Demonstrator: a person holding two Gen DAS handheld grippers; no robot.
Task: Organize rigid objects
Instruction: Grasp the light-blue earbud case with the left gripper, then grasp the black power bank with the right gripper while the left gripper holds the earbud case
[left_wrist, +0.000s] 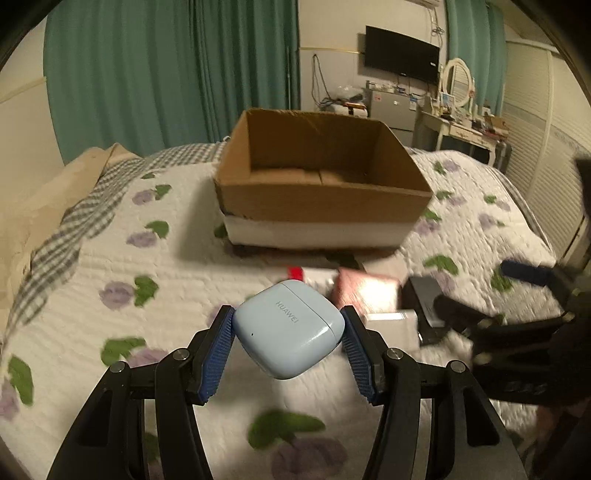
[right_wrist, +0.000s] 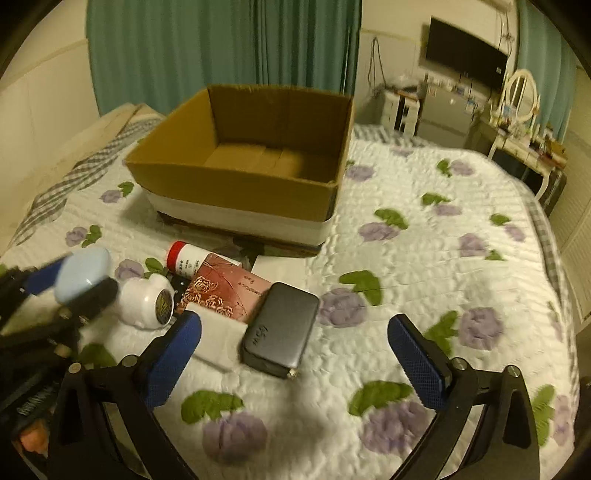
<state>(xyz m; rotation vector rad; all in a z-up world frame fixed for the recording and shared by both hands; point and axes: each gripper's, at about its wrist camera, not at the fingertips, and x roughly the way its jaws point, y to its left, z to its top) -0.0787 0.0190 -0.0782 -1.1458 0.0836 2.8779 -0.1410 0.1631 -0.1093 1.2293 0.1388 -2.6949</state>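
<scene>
My left gripper (left_wrist: 288, 314) is shut on a light blue earbud case (left_wrist: 291, 328), held above the flowered quilt. The right wrist view shows that case (right_wrist: 83, 275) at the far left, lifted in the left gripper (right_wrist: 74, 284). An open cardboard box (left_wrist: 321, 199) stands behind on the bed, and nothing shows inside it (right_wrist: 229, 188). My right gripper (right_wrist: 294, 321) is open over the quilt, just right of a dark power bank (right_wrist: 282, 328). A pink rose-patterned box (right_wrist: 225, 291), a white round jar (right_wrist: 147, 302), a red-capped tube (right_wrist: 188, 258) and a white flat box (right_wrist: 218, 343) lie beside it.
The bed's quilt (right_wrist: 424, 258) stretches bare to the right of the pile. A checked blanket (left_wrist: 62, 236) and a beige pillow lie at the left. Green curtains, a wall television (left_wrist: 400, 55), a small fridge and a dressing table stand beyond the bed.
</scene>
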